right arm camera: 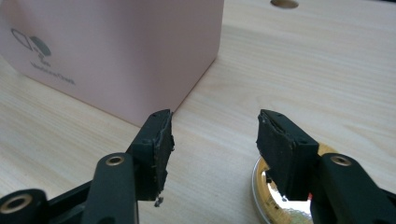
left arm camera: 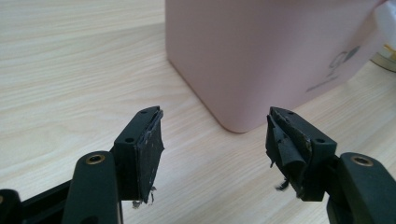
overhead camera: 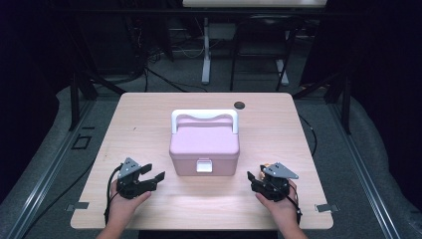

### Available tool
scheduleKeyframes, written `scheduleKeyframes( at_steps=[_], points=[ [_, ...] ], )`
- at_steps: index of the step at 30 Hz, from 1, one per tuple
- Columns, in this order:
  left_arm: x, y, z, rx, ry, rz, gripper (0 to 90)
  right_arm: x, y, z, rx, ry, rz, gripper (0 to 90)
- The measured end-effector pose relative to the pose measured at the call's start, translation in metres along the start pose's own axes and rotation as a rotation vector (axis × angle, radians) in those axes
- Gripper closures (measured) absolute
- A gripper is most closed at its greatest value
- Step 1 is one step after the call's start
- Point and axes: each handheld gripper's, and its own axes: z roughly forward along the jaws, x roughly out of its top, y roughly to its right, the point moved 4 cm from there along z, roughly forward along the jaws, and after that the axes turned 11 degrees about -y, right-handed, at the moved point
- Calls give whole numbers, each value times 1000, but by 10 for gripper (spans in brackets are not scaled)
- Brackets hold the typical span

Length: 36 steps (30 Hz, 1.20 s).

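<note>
Pink plastic lidded box (overhead camera: 204, 147) with a white handle sits mid-worktop between both tools. The left hand-held gripper (overhead camera: 155, 176) and right hand-held gripper (overhead camera: 253, 176) gape empty, resting on the pale wooden worktop (overhead camera: 278, 124) beside it.

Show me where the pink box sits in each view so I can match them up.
High view: pink box at the table's centre, between both grippers.
Left gripper view: top centre to right, its corner nearest.
Right gripper view: upper left, corner toward the camera.
Shared landmark: the printed logo on its front.
</note>
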Motion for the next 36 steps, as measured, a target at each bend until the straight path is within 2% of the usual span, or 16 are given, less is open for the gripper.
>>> scheduleKeyframes(
  at_steps=[2, 5, 8, 12, 19, 24, 27, 30, 34, 36],
  points=[
    [0, 1, 1, 5, -4, 13, 361, -1, 0, 2, -6, -29, -6, 448],
    [0, 3, 1, 13, -9, 16, 363, -2, -1, 4, 1, -34, -2, 446],
    [-1, 3, 0, -3, -15, 1, 368, -3, -2, 5, 16, -45, -9, 446],
    [-1, 4, -1, 3, -17, -7, 408, -3, -4, 6, 32, -54, 4, 453],
    [-1, 3, -1, 14, -15, -1, 437, -2, -6, 4, 40, -44, -2, 459],
    [0, 1, -1, 32, -30, -16, 464, 0, -6, 4, 35, -39, 3, 456],
    [1, 1, -1, 41, -22, -25, 469, 1, -5, 4, 27, -38, 2, 452],
    [5, 1, -3, 43, -9, -47, 478, 5, -3, 1, 34, -28, 25, 478],
    [9, 2, -4, 37, -11, -50, 468, 10, -2, -3, 81, -29, 68, 457],
    [12, 1, -5, 42, -2, -62, 469, 13, -2, -5, 81, -24, 72, 448]
  ],
)
